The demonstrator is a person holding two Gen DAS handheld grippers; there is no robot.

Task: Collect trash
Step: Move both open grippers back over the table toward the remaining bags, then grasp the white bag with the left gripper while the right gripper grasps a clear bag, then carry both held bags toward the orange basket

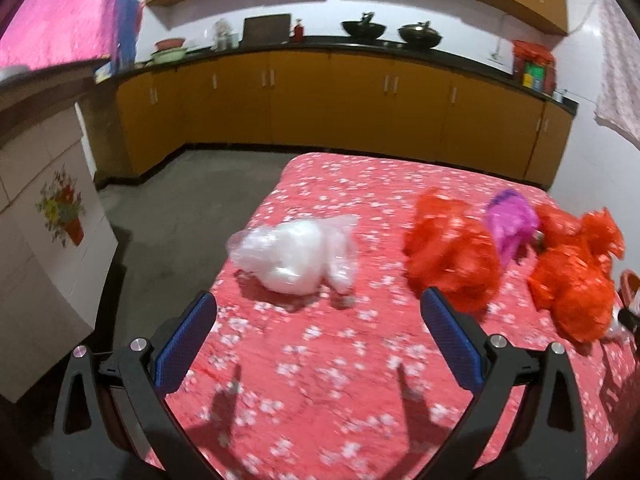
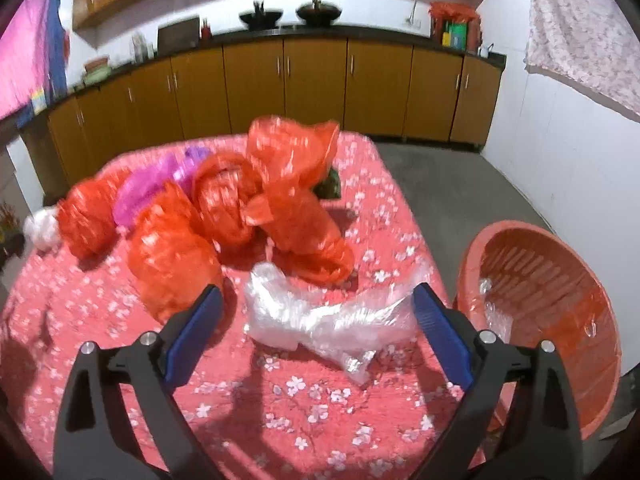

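Both grippers tilted down over the floral tablecloth [image 1: 320,380] — left gripper [image 1: 318,312] and right gripper [image 2: 318,308] spread wide, holding nothing

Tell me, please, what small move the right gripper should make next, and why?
Probably ease the right gripper down onto the clear plastic bag: its jaws stand open with the bag lying untouched between them on the table, and the red basket waits just beside.

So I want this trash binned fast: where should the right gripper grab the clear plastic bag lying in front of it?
Probably the bunched left hump of the clear plastic bag, from above. The right gripper is open and already straddles it; the flat tail toward the basket offers little to pinch.
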